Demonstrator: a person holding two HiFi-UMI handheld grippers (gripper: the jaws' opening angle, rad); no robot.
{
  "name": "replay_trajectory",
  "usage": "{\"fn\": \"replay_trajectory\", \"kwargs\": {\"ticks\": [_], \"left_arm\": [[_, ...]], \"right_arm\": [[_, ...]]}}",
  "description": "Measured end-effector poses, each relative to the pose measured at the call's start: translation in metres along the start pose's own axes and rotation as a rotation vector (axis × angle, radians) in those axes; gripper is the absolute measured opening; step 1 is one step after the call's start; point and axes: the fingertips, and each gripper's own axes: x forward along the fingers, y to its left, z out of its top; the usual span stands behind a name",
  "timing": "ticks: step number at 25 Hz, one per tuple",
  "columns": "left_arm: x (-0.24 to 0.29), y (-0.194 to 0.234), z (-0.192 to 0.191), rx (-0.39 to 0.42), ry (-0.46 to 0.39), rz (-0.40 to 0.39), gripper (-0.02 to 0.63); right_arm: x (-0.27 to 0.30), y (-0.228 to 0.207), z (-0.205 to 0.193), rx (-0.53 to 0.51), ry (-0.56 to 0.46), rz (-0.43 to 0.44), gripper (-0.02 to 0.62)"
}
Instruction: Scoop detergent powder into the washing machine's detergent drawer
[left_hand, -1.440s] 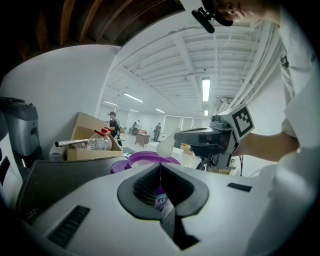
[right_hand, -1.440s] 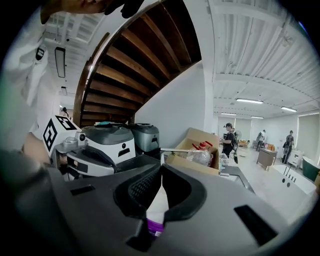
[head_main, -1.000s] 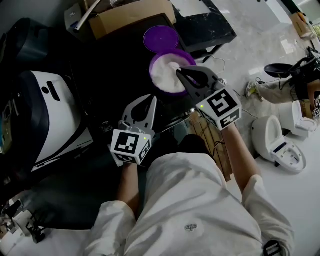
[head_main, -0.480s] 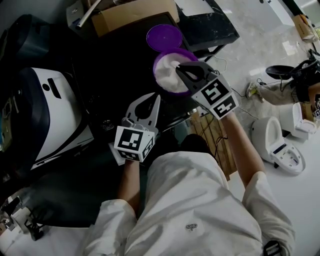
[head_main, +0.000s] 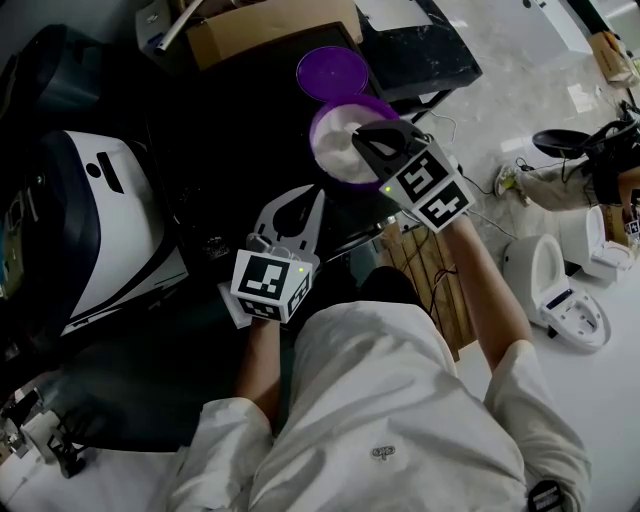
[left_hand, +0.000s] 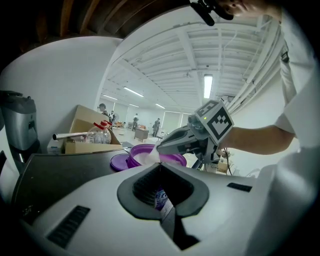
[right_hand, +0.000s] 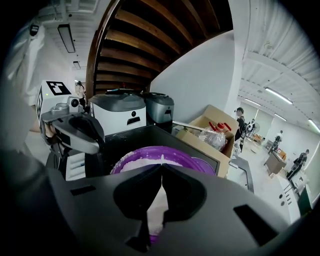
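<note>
A purple tub (head_main: 322, 112) of white detergent powder (head_main: 340, 152) stands on a dark tabletop. The tub's lid (head_main: 331, 72) lies just behind it. My right gripper (head_main: 357, 140) is shut over the tub's near side, and a white scoop (left_hand: 150, 156) sticks from its tip down into the powder. The right gripper view shows the tub (right_hand: 150, 150) straight ahead past the shut jaws. My left gripper (head_main: 318, 192) hovers shut, lower left of the tub, and something purple-printed shows in its hollow. A white washing machine (head_main: 105, 225) stands at the left, with a white drawer edge (head_main: 228, 306) under the left gripper.
A cardboard box (head_main: 270, 30) with a plastic bottle (right_hand: 212, 136) sits behind the lid. To the right of the tabletop a wooden slatted board (head_main: 430, 275) stands against it. White floor appliances (head_main: 560, 290) stand at the far right.
My right gripper has drawn in over the tub, and its marker cube now sits closer to the rim. The left gripper has barely shifted.
</note>
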Motion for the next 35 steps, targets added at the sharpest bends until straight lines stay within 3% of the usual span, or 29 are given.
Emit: {"fn": "replay_trajectory", "kwargs": {"ticks": [10, 35], "left_arm": [[-0.001, -0.003, -0.002, 0.005, 0.005, -0.007, 0.02], [-0.006, 0.0, -0.002, -0.003, -0.001, 0.019, 0.02]], "right_arm": [[0.002, 0.017, 0.0, -0.065, 0.029, 0.071, 0.011], [0.0, 0.046, 0.008, 0.044, 0.013, 0.274, 0.008]]}}
